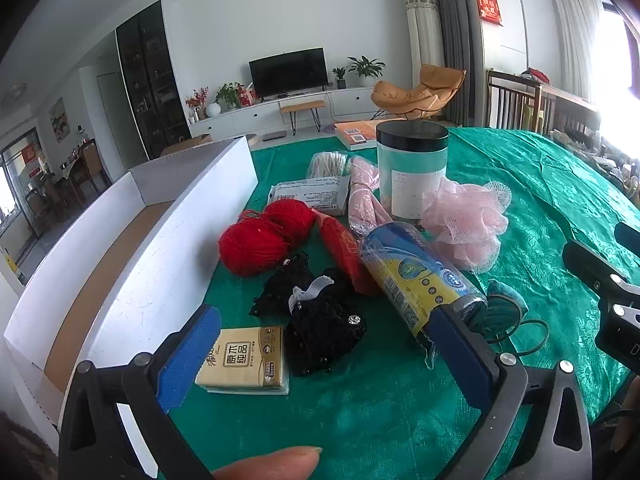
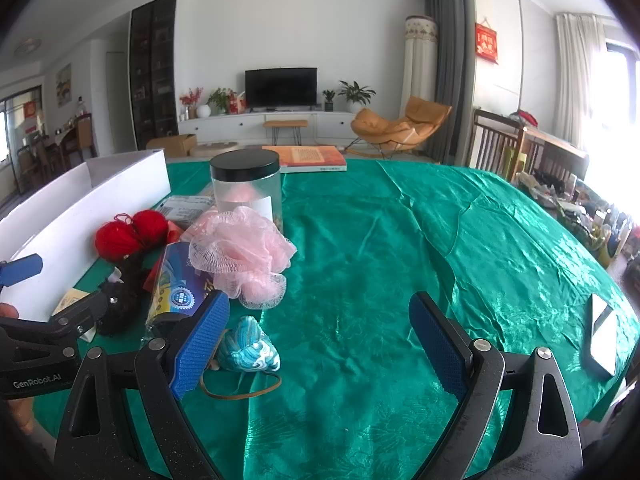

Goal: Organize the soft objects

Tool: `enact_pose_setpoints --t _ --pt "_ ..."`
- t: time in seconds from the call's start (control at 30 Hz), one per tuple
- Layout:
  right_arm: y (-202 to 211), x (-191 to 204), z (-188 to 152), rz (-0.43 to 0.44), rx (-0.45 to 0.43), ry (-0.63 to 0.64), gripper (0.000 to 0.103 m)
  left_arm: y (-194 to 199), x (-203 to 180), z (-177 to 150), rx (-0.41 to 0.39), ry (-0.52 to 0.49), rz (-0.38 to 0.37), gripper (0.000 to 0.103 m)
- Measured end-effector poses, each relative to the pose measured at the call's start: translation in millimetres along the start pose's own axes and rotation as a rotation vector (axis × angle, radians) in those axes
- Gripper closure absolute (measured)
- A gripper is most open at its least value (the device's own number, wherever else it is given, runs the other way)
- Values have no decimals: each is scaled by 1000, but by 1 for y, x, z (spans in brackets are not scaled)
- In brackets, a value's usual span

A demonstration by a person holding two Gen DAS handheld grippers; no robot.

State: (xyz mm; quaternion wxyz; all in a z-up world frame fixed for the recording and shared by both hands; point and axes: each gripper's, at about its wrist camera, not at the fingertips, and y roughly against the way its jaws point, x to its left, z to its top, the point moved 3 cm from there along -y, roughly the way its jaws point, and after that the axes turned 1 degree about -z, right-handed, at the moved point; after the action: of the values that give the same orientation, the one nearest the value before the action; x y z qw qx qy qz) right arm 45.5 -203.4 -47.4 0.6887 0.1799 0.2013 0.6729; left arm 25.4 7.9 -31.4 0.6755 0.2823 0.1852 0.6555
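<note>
Daylight floods in from a window (image 1: 616,52) at two o'clock in both views and blows out to pure white there. The green satin tablecloth (image 2: 480,240) throws back bright sheen along its creases. Focus is sharp mid-frame. Fisheye bending curves walls and ceiling, and black vignette fills the corners, heaviest at ten o'clock.

TV (image 2: 281,87), orange chair (image 2: 400,125), book (image 2: 306,157) at table edge.

red yarn (image 1: 264,236), pink mesh pouf (image 1: 466,220), black lace (image 1: 316,312)
</note>
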Motion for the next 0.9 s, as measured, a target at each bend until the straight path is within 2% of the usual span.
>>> enact_pose_setpoints --t 0.9 --pt "0 0 1 6 0 3 10 -7 -6 -6 26 -15 -5 0"
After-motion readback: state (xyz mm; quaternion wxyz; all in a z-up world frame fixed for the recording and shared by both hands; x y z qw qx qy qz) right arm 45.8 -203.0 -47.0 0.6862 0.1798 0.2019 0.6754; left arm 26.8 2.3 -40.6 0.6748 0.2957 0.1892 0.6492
